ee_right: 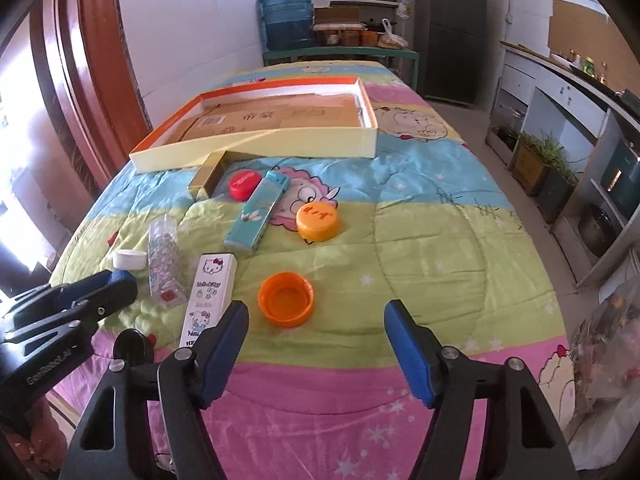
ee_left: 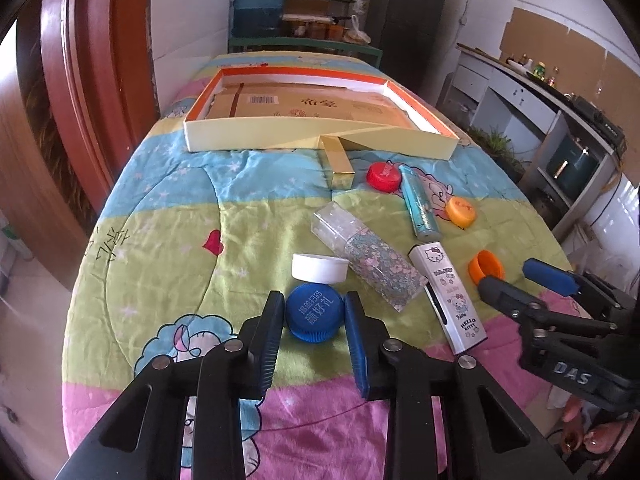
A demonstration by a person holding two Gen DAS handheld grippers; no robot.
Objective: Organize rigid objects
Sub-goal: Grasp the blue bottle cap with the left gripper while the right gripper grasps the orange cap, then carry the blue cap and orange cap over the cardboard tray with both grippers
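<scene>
Caps and small boxes lay scattered on the quilt-covered bench (ee_left: 168, 248), and you were at the pick-up step of sorting them. Your left claw (ee_left: 314, 316) had its two pads against the sides of the blue cap (ee_left: 314, 312), low in the middle of the left wrist view, so I judged it closed on that cap. White Chinese characters were printed on its top; I could not read them with certainty. Just above it sat the white cap (ee_left: 319, 267), and to the right the clear floral box (ee_left: 368, 256) lay tilted.

Your right claw (ee_right: 316, 320) stood open, its pads well apart on either side of the upturned orange cap (ee_right: 285, 299) in the lower middle of the right wrist view, touching nothing that I could see. Closing on it called for bringing the pads down level with the rim first.

Beside that cap lay the white tin (ee_right: 208, 296) with "Hello Kitty" artwork and lettering. Further up were the teal box (ee_right: 256, 212), the second orange cap (ee_right: 318, 218) with red marks I could not make out, the red cap (ee_right: 244, 184) and the gold box (ee_right: 210, 176).

The shallow orange-rimmed tray (ee_right: 256, 148), upper middle, looked like the destination; the cardboard inside it bore a barcode and Chinese print. The next move probably called for lifting the blue cap clear and carrying it over the tray's near wall. "DAS" showed on the right claw's body in the left view.
</scene>
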